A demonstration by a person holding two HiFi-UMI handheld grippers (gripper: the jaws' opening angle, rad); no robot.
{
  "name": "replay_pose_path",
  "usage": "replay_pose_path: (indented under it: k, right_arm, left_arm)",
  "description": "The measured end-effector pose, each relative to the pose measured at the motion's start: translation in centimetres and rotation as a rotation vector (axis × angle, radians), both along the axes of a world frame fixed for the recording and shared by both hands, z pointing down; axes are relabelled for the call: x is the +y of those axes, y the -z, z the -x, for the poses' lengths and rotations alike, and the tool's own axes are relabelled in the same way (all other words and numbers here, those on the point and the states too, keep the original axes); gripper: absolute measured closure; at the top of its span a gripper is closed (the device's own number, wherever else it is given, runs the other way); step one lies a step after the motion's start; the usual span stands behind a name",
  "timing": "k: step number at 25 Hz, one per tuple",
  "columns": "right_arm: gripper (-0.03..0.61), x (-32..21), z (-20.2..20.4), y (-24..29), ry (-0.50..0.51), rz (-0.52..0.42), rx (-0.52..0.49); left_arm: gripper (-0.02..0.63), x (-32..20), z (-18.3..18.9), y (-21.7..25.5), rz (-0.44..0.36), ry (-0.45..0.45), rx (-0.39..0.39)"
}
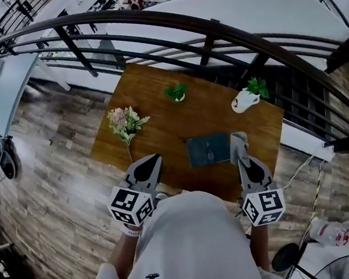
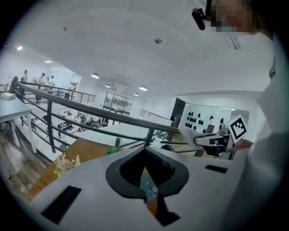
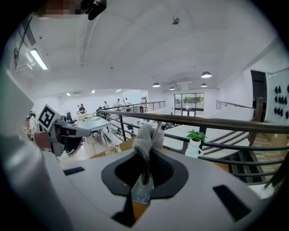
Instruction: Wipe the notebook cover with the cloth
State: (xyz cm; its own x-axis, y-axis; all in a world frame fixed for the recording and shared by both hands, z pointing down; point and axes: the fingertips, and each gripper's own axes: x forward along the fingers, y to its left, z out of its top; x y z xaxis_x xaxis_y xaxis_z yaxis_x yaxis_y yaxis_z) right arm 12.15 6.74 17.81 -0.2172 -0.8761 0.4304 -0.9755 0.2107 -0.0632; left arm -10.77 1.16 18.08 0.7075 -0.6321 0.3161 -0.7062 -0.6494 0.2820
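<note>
**Cloth clamped in right jaws beside the notebook**

Both grippers are held low in front of the person's body, side by side and pointed forward over the near edge of the wooden tabletop (image 1: 212, 110). The right gripper (image 1: 241, 155) is held at the right side of the dark notebook (image 1: 208, 149), which lies flat near the front edge of the tabletop. Its jaws are closed on a grey cloth (image 1: 238, 141), and in the right gripper view the cloth (image 3: 145, 135) is seen sticking up past the jaw tips. Whether the cloth touches the cover cannot be told.

The left gripper (image 1: 154, 161) is held to the left of the notebook, apart from it, with its jaws brought together and nothing between them. A bunch of flowers (image 1: 125, 123) lies farther left on the tabletop. A small green plant (image 1: 176, 92) and a white potted plant (image 1: 247, 97) stand towards the far edge, by the railing (image 1: 149, 21).
</note>
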Motion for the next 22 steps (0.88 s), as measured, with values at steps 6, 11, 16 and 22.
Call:
replay_pose_path:
  k: [6, 11, 16, 22]
  right_arm:
    - [0.54, 1.8, -1.2, 2.2, -0.066, -0.08, -0.02]
    - [0.54, 2.9, -1.7, 2.9, -0.09, -0.125, -0.008]
    - [0.54, 3.6, -1.4, 3.2, -0.055, -0.151, 0.005]
    - [0.54, 3.8, -1.5, 3.7, -0.036, -0.169, 0.029]
  left_arm:
    - [0.595, 0.1, -0.9, 1.7, -0.026, -0.019, 0.027]
    - [0.595, 0.5, -1.8, 2.5, -0.04, -0.043, 0.029]
    - [0.595, 0.9, -2.7, 3.2, -0.05, -0.048, 0.033]
    - [0.595, 0.5, -3.4, 3.3, -0.053, -0.054, 0.045]
